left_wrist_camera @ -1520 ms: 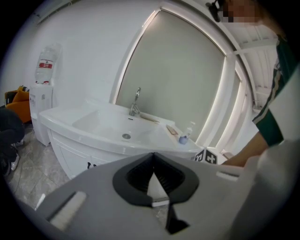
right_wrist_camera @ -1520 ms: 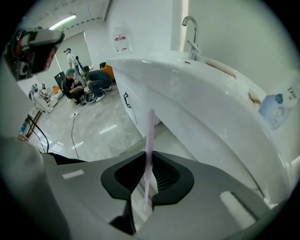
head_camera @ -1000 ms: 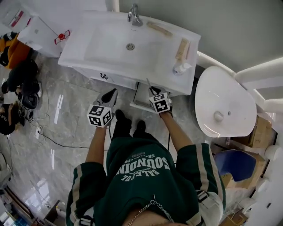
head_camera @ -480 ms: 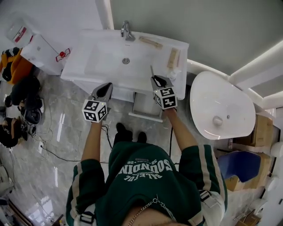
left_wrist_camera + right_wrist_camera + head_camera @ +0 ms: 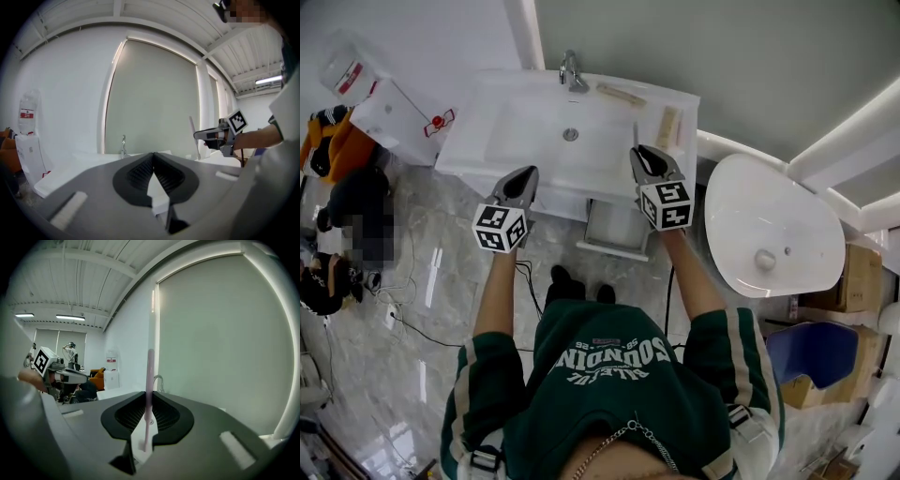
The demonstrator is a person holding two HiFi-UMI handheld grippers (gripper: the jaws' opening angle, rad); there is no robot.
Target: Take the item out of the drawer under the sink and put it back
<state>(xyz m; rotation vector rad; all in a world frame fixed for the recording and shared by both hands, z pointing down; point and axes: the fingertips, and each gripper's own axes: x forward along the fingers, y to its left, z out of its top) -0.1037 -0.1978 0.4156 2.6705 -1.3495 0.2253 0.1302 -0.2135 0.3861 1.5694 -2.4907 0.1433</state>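
Note:
A thin pink stick [image 5: 149,376], like a toothbrush handle, stands upright between the jaws of my right gripper [image 5: 149,397], which is shut on it. In the head view the right gripper [image 5: 641,155] is over the front right of the white sink top [image 5: 487,108], and the stick [image 5: 635,134] points toward the wall. Below it the drawer [image 5: 619,230] under the sink stands pulled out. My left gripper [image 5: 526,176] hovers at the sink's front edge, shut with nothing in it. The left gripper view shows its pads [image 5: 153,155] meeting and the right gripper [image 5: 209,135] off to the right.
A tap [image 5: 571,70] and two beige items [image 5: 667,127] sit on the sink top. A white oval fixture [image 5: 769,225] is at the right, and a white box [image 5: 394,108] at the left. Cables [image 5: 422,328] trail across the marble floor. The person's feet [image 5: 578,281] stand before the drawer.
The right gripper has come up from the open drawer with the stick to over the sink top's front edge. The left gripper rose alongside it.

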